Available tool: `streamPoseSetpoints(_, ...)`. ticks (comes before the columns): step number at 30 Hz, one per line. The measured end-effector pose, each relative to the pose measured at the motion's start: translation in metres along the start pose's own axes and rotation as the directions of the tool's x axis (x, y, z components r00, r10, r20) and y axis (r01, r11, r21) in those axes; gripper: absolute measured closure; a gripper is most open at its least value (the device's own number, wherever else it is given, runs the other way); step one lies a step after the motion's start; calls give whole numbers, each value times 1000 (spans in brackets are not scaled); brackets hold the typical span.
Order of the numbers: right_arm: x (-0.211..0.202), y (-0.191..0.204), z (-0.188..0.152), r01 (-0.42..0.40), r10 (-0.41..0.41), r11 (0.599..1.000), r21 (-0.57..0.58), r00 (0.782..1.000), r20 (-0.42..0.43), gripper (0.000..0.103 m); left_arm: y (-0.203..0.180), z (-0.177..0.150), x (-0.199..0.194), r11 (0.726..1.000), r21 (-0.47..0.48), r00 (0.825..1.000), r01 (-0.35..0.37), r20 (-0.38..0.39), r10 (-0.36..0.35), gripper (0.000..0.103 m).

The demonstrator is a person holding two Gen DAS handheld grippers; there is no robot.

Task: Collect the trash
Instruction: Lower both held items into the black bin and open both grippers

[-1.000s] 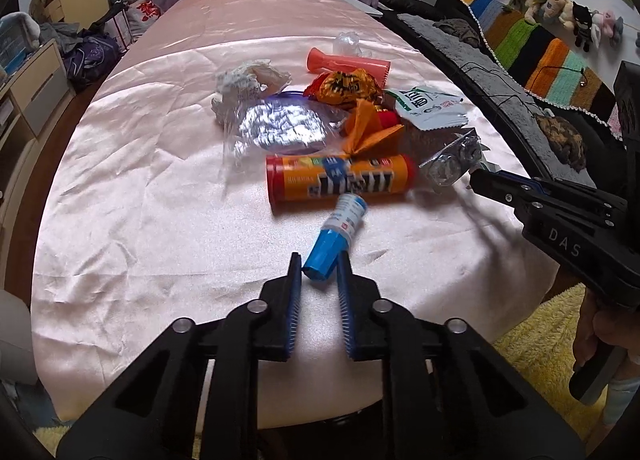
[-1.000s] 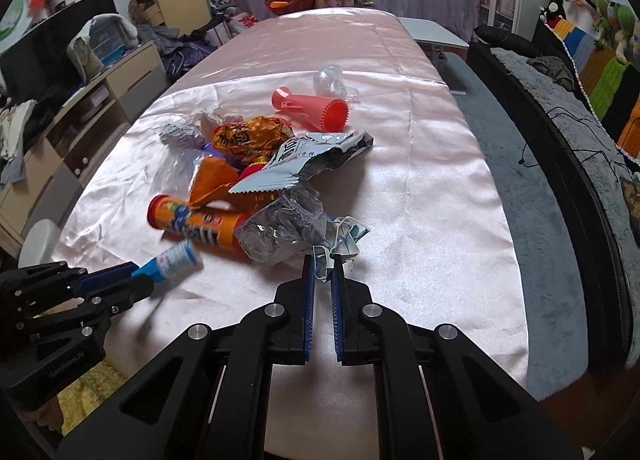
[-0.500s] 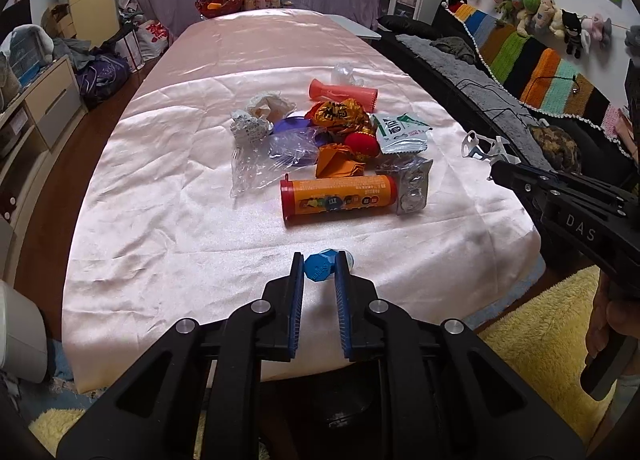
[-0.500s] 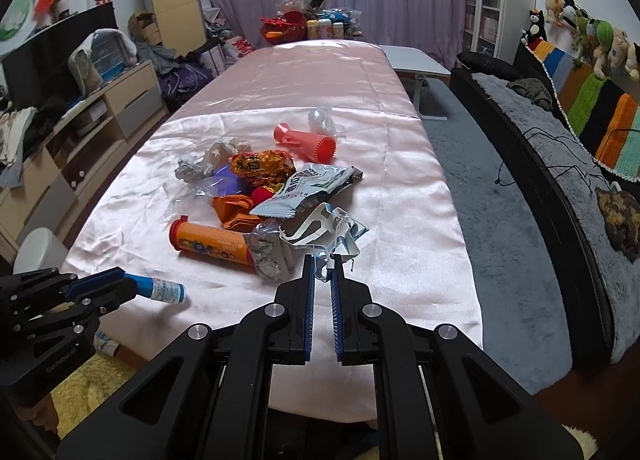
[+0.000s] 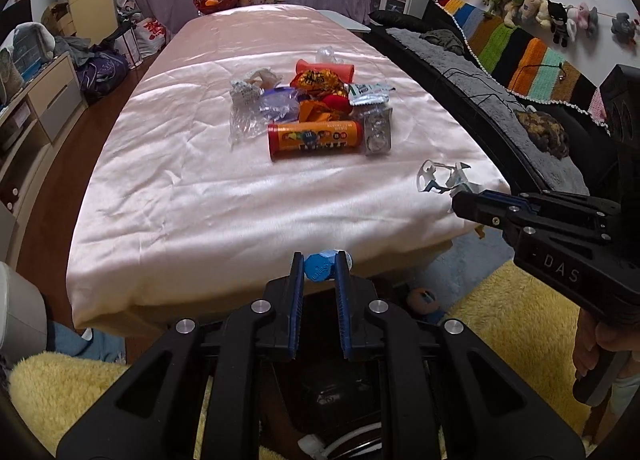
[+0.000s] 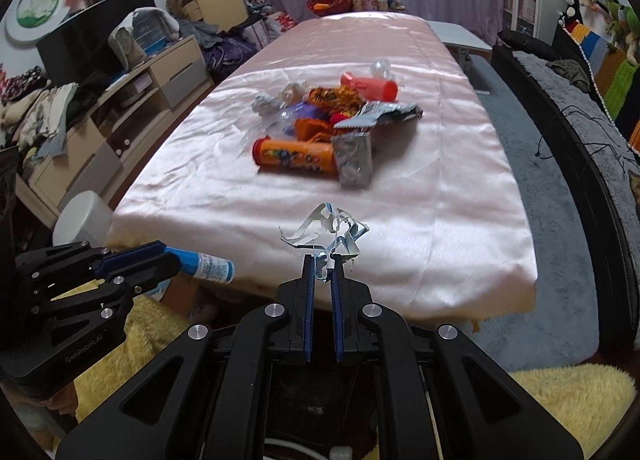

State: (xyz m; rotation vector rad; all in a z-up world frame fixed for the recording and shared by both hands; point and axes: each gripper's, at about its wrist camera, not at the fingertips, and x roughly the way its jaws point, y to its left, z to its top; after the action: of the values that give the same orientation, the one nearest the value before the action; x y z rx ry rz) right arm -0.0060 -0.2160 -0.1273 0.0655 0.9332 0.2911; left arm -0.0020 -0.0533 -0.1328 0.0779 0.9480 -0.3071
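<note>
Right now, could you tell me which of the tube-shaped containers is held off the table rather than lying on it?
The small blue-capped bottle, clamped in the left gripper; the orange candy tube and red tube lie on the table.

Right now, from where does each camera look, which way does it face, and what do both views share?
Left wrist: on the left tongs, facing down the pink table; they clamp a small blue-capped bottle; right tongs and a hand show.
Right wrist: on the right tongs, same direction; they pinch a clear plastic scrap; left tongs show.
Shared: the table, the orange tube, both held items.
</note>
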Motion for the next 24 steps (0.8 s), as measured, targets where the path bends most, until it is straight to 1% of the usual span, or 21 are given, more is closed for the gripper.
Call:
streamPoseSetpoints(6,22,3,-34,-26,29,999,25,993,-114,94,8,-35,12,1000,-21,996,23,-84,-24,89)
streamPoseSetpoints(11,46,8,-58,-75,86,996,55,972,-217,94,8,-63,25,998,-36,986,54,-157,-59,89)
streamPoseSetpoints(13,53,12,-64,-81,93,995,60,964,-248,94,9,-72,29,997,-48,981,65,-178,-73,89)
streamPoseSetpoints(15,58,13,-66,-75,88,995,60,961,-264,93,11,-77,31,996,-52,978,71,-192,-80,89)
streamPoseSetpoints(16,58,14,-66,-74,88,995,60,960,-267,91,11,-78,32,996,-50,977,74,-199,-82,89)
streamPoseSetpoints(22,61,14,-66,-75,92,995,70,955,-282,89,12,-80,37,994,-53,969,97,-221,-106,89)
streamPoseSetpoints(24,63,11,-66,-84,106,993,88,951,-289,81,12,-79,39,994,-54,969,97,-224,-107,86)
